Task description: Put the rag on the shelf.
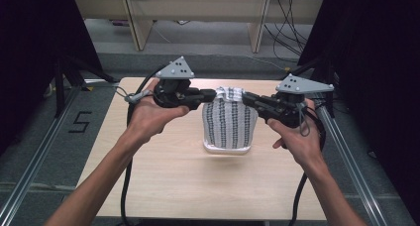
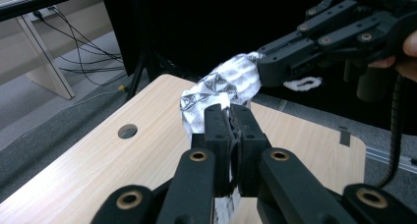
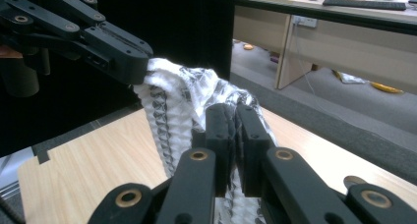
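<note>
You have both the left gripper (image 1: 210, 94) and the right gripper (image 1: 246, 98) pinching the top of the cloth (image 1: 229, 122), which hangs between the jaws onto the worktop (image 1: 163, 176), not yet laid flat.

Left tool (image 1: 210, 93): black housing; grey three-cornered plate on top, dotted with small dark holes.
Right tool (image 1: 246, 98): black housing; a like grey plate with dark holes.
Jaws: flat black bars, jointed by brass-coloured pins, as seen in both gripper views (image 2: 230, 130) (image 3: 235, 130).
Cables: a thick black one is trailed from each tool; a grey fitting is seen at the left one.
Left hand (image 1: 148, 118): bare, no glove.
Right hand (image 1: 297, 139): bare.
Forearms: no sleeves are worn.
</note>
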`<state>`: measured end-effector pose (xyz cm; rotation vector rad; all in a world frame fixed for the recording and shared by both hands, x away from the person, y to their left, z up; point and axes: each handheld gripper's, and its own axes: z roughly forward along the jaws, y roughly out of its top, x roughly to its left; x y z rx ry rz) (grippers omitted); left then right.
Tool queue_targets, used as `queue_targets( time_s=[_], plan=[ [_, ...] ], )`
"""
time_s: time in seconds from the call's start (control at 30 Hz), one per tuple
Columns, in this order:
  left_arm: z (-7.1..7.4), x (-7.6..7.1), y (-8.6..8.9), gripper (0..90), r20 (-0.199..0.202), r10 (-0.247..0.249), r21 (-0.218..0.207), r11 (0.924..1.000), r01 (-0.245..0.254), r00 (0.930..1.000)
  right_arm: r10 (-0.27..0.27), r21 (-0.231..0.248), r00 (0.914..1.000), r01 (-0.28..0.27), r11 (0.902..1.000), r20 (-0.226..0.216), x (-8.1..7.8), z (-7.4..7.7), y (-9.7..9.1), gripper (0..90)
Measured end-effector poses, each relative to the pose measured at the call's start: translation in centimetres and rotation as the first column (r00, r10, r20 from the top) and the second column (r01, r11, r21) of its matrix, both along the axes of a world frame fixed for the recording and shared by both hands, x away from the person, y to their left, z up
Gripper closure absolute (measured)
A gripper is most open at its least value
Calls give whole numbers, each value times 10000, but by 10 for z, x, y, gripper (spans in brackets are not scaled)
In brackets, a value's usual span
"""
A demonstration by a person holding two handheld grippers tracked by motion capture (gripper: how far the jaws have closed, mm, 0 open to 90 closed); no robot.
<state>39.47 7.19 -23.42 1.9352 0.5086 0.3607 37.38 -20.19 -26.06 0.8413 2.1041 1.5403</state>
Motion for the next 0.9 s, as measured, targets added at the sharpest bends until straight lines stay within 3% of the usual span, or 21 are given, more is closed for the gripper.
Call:
queue_targets(
  time_s=[0.17,0.2,0.33,0.5,0.53,0.63,0.67,0.83,0.9],
  plan=[
    [4,13,-9,866,-67,71,-92,9999,-72,10000,-267,80,9996,266,9996,131,11,3,0,863],
    [4,17,-12,866,-98,112,-86,9999,-113,9999,-323,116,9995,324,9994,-73,13,3,0,863],
    [3,28,-17,866,-218,288,-115,9995,-291,9993,-549,179,9983,552,9983,-172,24,3,-2,863],
    [-1,53,-23,866,-543,801,-150,9966,-810,9953,-674,155,9972,679,9976,-328,39,0,-3,862],
    [-1,55,-23,866,-575,870,-173,9960,-882,9945,-724,-2,9970,724,9974,-268,43,0,-4,862],
    [0,61,-26,865,-605,1006,-215,9946,-1020,9931,-831,107,9952,837,9964,-513,50,-1,-4,862],
    [-1,62,-26,866,-602,1041,-270,9940,-1059,9927,-851,101,9957,855,9963,-369,53,-2,-4,861],
    [-3,72,-28,865,-734,1281,-369,9907,-1311,9890,-947,174,9922,964,9952,-805,60,-4,-3,861],
    [-6,78,-27,866,-829,1411,-488,9882,-1454,9865,-964,80,9936,971,9952,-590,64,-6,-3,861]
  ],
)
